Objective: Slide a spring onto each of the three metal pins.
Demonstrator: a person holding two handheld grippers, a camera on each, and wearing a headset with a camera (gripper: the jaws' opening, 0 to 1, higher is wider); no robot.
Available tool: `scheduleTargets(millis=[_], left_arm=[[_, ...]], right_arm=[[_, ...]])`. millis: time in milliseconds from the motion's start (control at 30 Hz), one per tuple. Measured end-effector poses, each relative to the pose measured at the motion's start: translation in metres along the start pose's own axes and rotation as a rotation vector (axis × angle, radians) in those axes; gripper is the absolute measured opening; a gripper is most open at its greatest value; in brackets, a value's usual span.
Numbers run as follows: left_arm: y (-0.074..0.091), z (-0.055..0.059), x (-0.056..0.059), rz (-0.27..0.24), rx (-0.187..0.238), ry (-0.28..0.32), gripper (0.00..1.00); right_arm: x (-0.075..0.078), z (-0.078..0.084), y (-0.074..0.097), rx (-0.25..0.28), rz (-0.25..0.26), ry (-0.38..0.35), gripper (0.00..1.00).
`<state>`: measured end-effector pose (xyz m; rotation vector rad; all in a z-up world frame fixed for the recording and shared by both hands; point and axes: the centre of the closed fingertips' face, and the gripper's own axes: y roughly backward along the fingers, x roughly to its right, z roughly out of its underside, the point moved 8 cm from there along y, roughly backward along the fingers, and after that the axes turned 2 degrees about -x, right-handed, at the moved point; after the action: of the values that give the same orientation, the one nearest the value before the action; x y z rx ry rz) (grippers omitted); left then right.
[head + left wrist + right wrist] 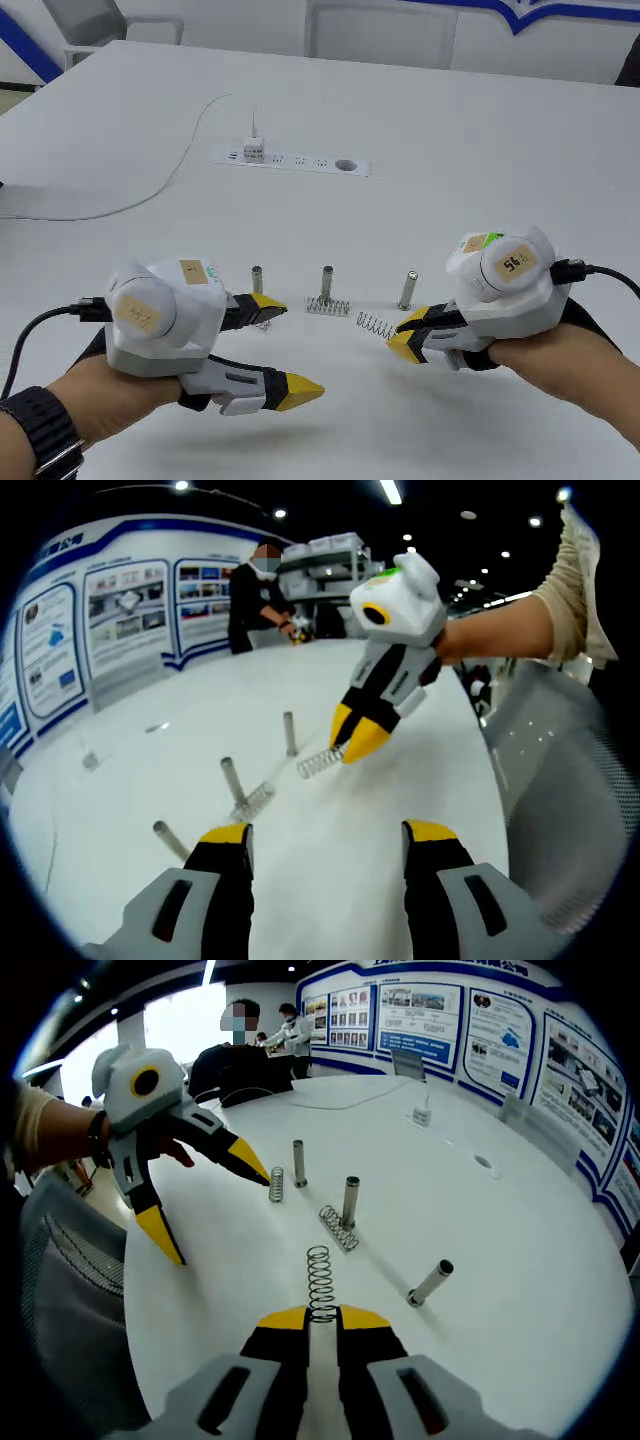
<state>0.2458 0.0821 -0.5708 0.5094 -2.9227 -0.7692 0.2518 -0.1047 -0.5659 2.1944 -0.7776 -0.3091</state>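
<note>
Three metal pins stand in a row on the white table: left pin [257, 278], middle pin [327, 283], right pin [408, 289]. My right gripper [405, 335] is shut on the end of a spring [375, 324] that points toward the pins, seen also as the spring [320, 1278] ahead of the right gripper [322, 1318]. A second spring [327, 306] lies flat by the middle pin. A short third spring [276, 1188] sits beside the left pin [298, 1162], close to the upper jaw of my left gripper [290, 348], which is open and holds nothing.
A white power strip [290, 160] with a plugged-in adapter [254, 150] and a cable [170, 180] lies farther back on the table. People [255, 600] stand at the table's far end. Chairs [85, 20] sit beyond the far edge.
</note>
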Motion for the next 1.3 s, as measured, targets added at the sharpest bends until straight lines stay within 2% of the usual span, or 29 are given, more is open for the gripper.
scheduleTargets(millis=[100,333,567,1000,1300], left_arm=[[-0.005,-0.002,0.003,0.015,-0.010,-0.016,0.60],[-0.010,-0.006,0.002,0.027,-0.008,-0.034,0.56],[-0.015,-0.010,0.006,0.047,-0.015,-0.073,0.49],[-0.019,-0.012,0.014,0.084,-0.019,-0.168,0.29],[-0.022,-0.010,0.019,0.096,-0.032,-0.211,0.16]], right_arm=[[-0.003,-0.002,0.000,-0.003,-0.026,0.028,0.11],[-0.013,-0.005,0.000,-0.021,-0.083,0.097,0.11],[-0.021,-0.012,0.002,-0.033,-0.131,0.148,0.11],[-0.033,-0.017,0.004,-0.086,-0.204,0.238,0.11],[-0.039,-0.022,0.006,-0.097,-0.224,0.262,0.11]])
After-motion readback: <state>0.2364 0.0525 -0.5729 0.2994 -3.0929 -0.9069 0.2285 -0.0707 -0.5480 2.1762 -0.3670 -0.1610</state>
